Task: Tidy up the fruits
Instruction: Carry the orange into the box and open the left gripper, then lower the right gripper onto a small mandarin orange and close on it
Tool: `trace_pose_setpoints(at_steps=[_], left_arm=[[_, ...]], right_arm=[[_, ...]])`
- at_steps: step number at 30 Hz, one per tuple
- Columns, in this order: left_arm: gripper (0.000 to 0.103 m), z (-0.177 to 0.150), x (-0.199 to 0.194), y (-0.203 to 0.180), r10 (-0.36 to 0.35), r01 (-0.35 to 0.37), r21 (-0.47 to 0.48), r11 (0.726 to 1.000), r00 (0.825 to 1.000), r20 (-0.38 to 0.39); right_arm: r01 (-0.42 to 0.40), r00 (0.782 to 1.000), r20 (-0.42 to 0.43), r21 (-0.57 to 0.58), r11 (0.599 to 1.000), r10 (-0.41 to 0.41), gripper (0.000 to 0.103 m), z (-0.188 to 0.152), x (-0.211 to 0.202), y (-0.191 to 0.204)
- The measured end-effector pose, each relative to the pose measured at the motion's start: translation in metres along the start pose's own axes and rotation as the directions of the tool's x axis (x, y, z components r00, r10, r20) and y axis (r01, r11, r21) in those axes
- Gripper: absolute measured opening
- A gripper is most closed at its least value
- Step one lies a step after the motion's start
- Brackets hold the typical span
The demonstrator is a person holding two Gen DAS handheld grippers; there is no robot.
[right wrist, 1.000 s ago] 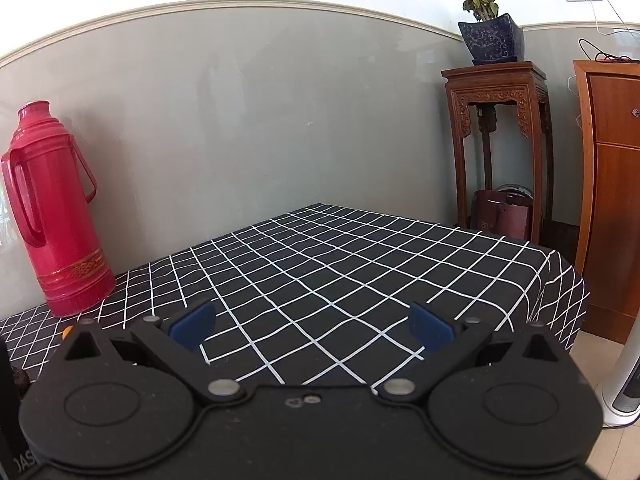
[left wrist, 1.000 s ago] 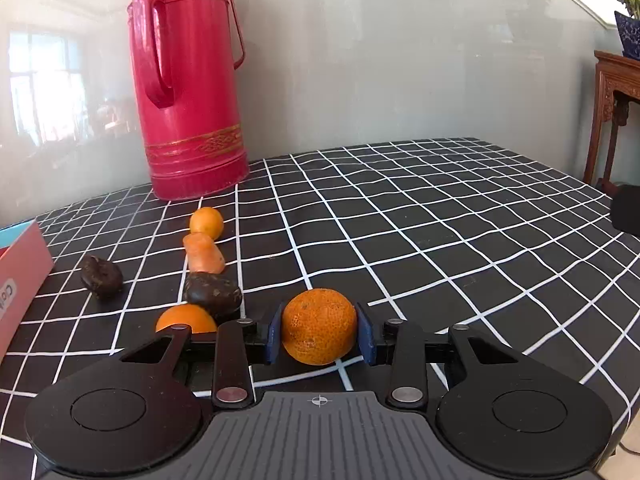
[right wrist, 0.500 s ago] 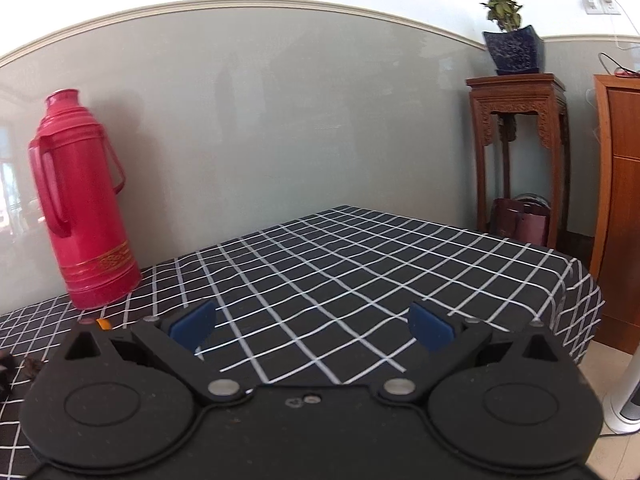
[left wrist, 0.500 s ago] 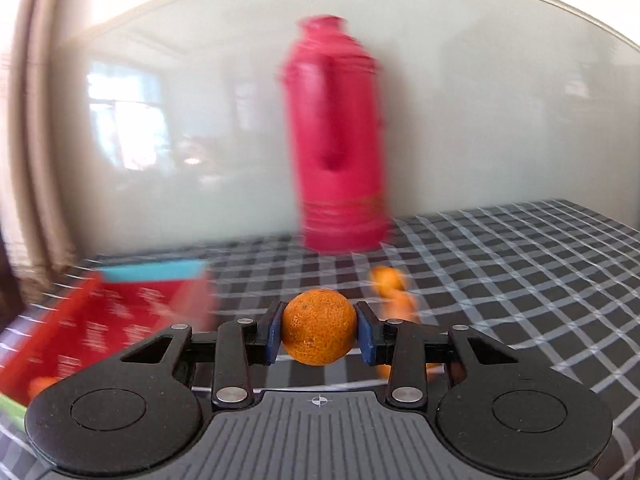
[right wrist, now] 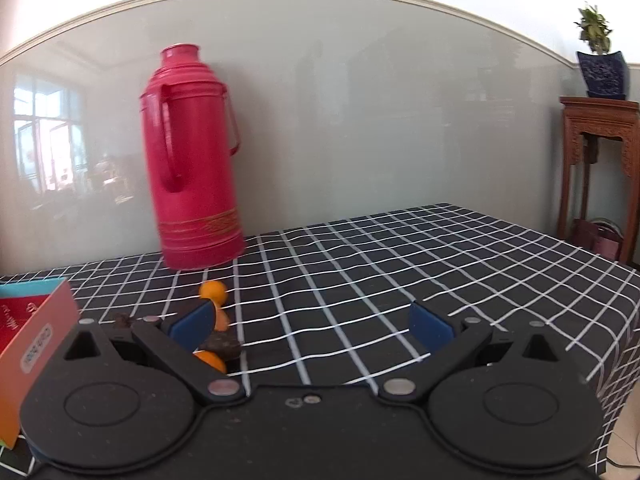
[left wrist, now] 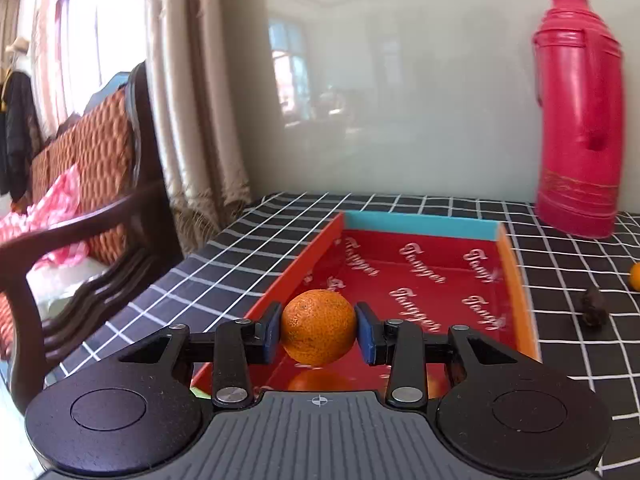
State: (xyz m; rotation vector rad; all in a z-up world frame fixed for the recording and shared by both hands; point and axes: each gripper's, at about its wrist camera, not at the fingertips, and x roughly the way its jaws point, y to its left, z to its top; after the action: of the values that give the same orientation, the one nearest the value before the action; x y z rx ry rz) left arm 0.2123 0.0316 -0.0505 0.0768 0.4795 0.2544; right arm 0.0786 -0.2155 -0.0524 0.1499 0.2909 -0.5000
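Observation:
My left gripper [left wrist: 318, 327] is shut on an orange [left wrist: 318, 326] and holds it above the near end of a red box [left wrist: 416, 264] with a blue far wall. More orange fruit [left wrist: 320, 380] lies in the box below it. My right gripper [right wrist: 311, 322] is open and empty over the checked tablecloth. In the right wrist view several fruits lie by its left finger: a small orange [right wrist: 213, 290], a dark brown fruit [right wrist: 222, 345] and another orange [right wrist: 210, 359]. A dark fruit [left wrist: 594, 312] and an orange [left wrist: 635, 277] lie right of the box.
A tall red thermos [right wrist: 192, 168] stands at the back by the wall, also in the left wrist view [left wrist: 580, 120]. A wooden chair [left wrist: 92, 208] stands off the table's left edge. A wooden stand with a potted plant [right wrist: 600, 68] is at the far right.
My left gripper has swung left with the orange, from above the loose fruits to above the red box. My right gripper has turned left, bringing the thermos and fruits into view.

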Motion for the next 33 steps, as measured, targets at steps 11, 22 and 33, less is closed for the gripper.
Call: trace_pose_setpoints(at_steps=[11, 22, 33], left_arm=[[0.066, -0.009, -0.003, 0.016, -0.06, 0.059, -0.041, 0.997, 0.998, -0.019], [0.091, -0.011, -0.04, 0.044, -0.004, 0.013, -0.073, 0.997, 0.993, 0.121], [0.095, -0.016, -0.039, 0.085, 0.078, -0.061, -0.132, 0.989, 0.988, 0.131]], right_arm=[[-0.099, 0.994, -0.048, -0.046, 0.994, 0.097, 0.097, -0.007, 0.008, 0.036], [-0.148, 0.979, -0.156, -0.074, 0.986, 0.135, 0.076, -0.017, 0.033, 0.059], [-0.092, 0.963, -0.262, -0.089, 0.992, 0.065, 0.048, -0.027, 0.063, 0.067]])
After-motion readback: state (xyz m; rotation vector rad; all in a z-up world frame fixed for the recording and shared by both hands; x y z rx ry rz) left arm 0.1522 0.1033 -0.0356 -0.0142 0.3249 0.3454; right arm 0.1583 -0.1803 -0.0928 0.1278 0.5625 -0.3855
